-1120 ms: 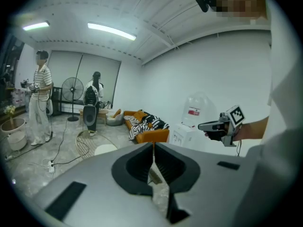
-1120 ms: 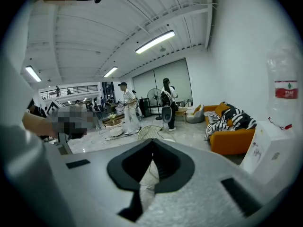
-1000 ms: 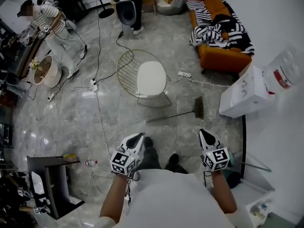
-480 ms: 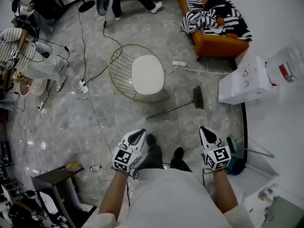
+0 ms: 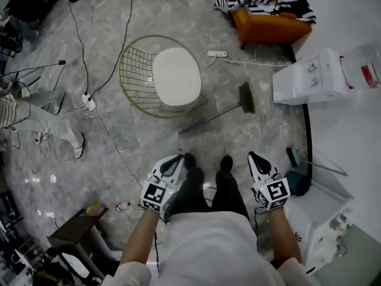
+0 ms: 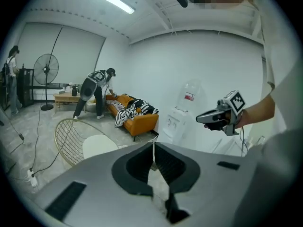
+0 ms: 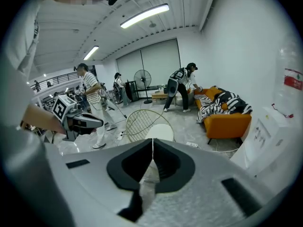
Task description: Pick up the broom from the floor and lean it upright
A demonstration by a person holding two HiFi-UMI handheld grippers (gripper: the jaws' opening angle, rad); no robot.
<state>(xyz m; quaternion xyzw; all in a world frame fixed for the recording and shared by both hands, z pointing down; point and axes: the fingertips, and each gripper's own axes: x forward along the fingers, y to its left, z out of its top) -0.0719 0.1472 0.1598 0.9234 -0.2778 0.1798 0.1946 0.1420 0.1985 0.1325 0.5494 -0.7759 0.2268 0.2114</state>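
Note:
The broom (image 5: 208,119) lies flat on the grey marble floor, its dark bristle head (image 5: 246,97) toward the white dispenser and its handle running down-left toward the chair. Both grippers hang in front of the person's body, short of the broom and touching nothing. My left gripper (image 5: 178,158) points at the floor beside the left shoe; in the left gripper view its jaws (image 6: 153,148) meet with nothing between them. My right gripper (image 5: 253,155) is level with it on the right, and its jaws (image 7: 152,145) are likewise shut and empty.
A gold wire chair with a white cushion (image 5: 161,76) stands just beyond the broom handle. A white water dispenser (image 5: 309,79) and an orange sofa (image 5: 268,25) sit at the right. Cables and a power strip (image 5: 216,53) cross the floor. A dark stand (image 5: 74,231) is at lower left.
The view has moved forward: the broom and chair are now nearer to the grippers. Both grippers have sunk and stayed shut, side by side.

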